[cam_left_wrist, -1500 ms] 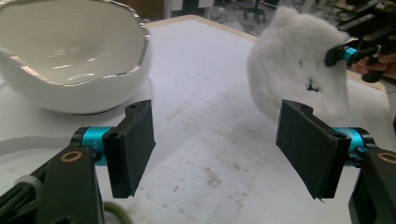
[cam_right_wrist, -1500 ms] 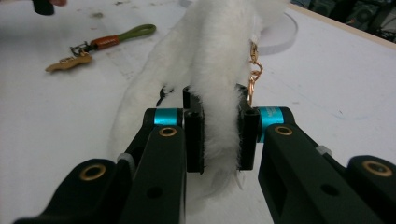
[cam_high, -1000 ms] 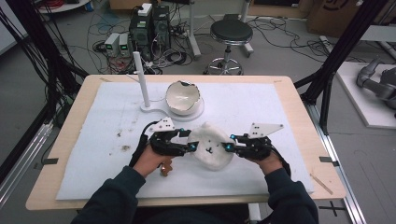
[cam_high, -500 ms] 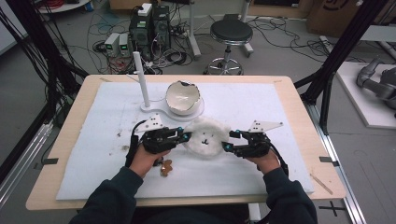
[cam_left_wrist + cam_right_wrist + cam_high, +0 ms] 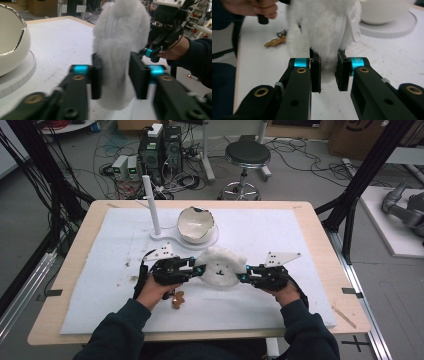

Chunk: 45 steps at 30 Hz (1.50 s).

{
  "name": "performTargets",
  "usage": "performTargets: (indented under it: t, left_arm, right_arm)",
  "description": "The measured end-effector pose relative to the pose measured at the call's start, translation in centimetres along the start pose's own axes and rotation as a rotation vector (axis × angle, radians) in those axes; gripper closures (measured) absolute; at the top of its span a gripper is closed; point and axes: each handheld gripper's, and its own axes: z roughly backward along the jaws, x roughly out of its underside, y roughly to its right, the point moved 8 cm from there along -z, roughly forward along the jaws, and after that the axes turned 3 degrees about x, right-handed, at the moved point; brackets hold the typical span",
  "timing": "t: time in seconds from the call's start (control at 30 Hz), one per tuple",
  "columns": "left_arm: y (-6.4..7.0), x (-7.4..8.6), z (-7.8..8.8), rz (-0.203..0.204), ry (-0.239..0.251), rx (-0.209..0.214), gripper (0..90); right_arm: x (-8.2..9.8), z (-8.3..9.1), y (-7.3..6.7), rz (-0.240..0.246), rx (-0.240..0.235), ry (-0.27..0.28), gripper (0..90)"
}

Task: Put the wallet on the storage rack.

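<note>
A white fluffy pouch [image 5: 220, 267] with a zipper hangs just above the mat between my two grippers. My left gripper [image 5: 200, 269] holds its left end. In the left gripper view the fur [image 5: 120, 37] fills the gap of that gripper [image 5: 116, 75] and both pads touch it; these jaws have just been opening. My right gripper [image 5: 241, 276] pinches the right end. In the right gripper view the pouch [image 5: 322, 25] sits squeezed in this gripper [image 5: 328, 72] beside the zipper pull [image 5: 354, 27]; these jaws have just been closing.
A white cracked-egg bowl [image 5: 196, 224] stands on a white base with an upright post [image 5: 149, 202] behind the pouch. A small brown trinket [image 5: 177, 299] lies by the left hand. A white mat [image 5: 280, 235] covers the wooden table; crumbs [image 5: 132, 279] dot its left side.
Both grippers have carried the pouch a little away from the person and to the left. The brown trinket now lies clear of the left hand.
</note>
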Motion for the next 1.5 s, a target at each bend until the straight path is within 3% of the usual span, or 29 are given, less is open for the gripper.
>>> performTargets:
  t: [0.1, 0.13, 0.27, 0.4, 0.47, 0.53, 0.67, 0.87, 1.0, 1.1, 1.3, 1.5]
  left_arm:
    - [-0.1, 0.0, 0.0, 0.004, 0.003, 0.009, 51.5]
    - [0.1, 0.0, 0.1, 0.001, 0.003, 0.029, 52.3]
    - [0.8, 0.1, 0.1, -0.019, -0.009, 0.075, 63.9]
    - [1.5, 0.0, 0.0, -0.088, -0.025, 0.095, 74.5]
    - [1.6, -0.4, 0.0, -0.123, -0.028, 0.067, 75.9]
    - [1.4, -0.9, 0.2, -0.146, -0.028, 0.029, 76.4]
    - [0.6, -2.0, 1.5, -0.183, -0.024, -0.029, 76.6]
    - [-1.9, -4.3, 4.1, -0.271, -0.007, -0.154, 76.7]
    - [-3.2, -6.3, 5.4, -0.346, -0.037, -0.234, 76.8]
    - [-3.8, -7.9, 6.0, -0.395, -0.046, -0.269, 76.8]
    - [-6.1, -10.7, 6.5, -0.551, -0.139, -0.360, 76.9]
    - [-8.1, -11.8, 4.9, -0.641, -0.260, -0.406, 76.9]
  right_arm:
    - [-0.3, 0.1, -0.4, 0.033, -0.017, 0.022, 79.3]
    - [-0.3, 0.1, -0.4, 0.036, -0.022, 0.022, 79.3]
    - [-0.2, 0.1, -0.5, 0.046, -0.024, 0.020, 79.1]
    - [-0.1, 0.2, -0.1, 0.037, -0.009, 0.017, 78.0]
    - [0.0, 0.0, 0.1, 0.010, 0.011, 0.007, 70.1]
    - [-0.2, 0.1, 0.7, -0.029, 0.061, 0.022, 50.6]
    - [0.0, 1.4, 2.2, -0.068, 0.161, 0.038, 40.0]
    - [0.7, 4.4, 4.4, -0.106, 0.291, 0.058, 37.1]
    - [1.3, 6.1, 5.5, -0.131, 0.339, 0.070, 36.6]
    - [1.7, 6.9, 6.2, -0.147, 0.362, 0.075, 35.1]
    - [2.5, 7.4, 6.9, -0.177, 0.386, 0.058, 30.1]
    - [2.7, 7.2, 7.0, -0.187, 0.379, 0.047, 30.1]
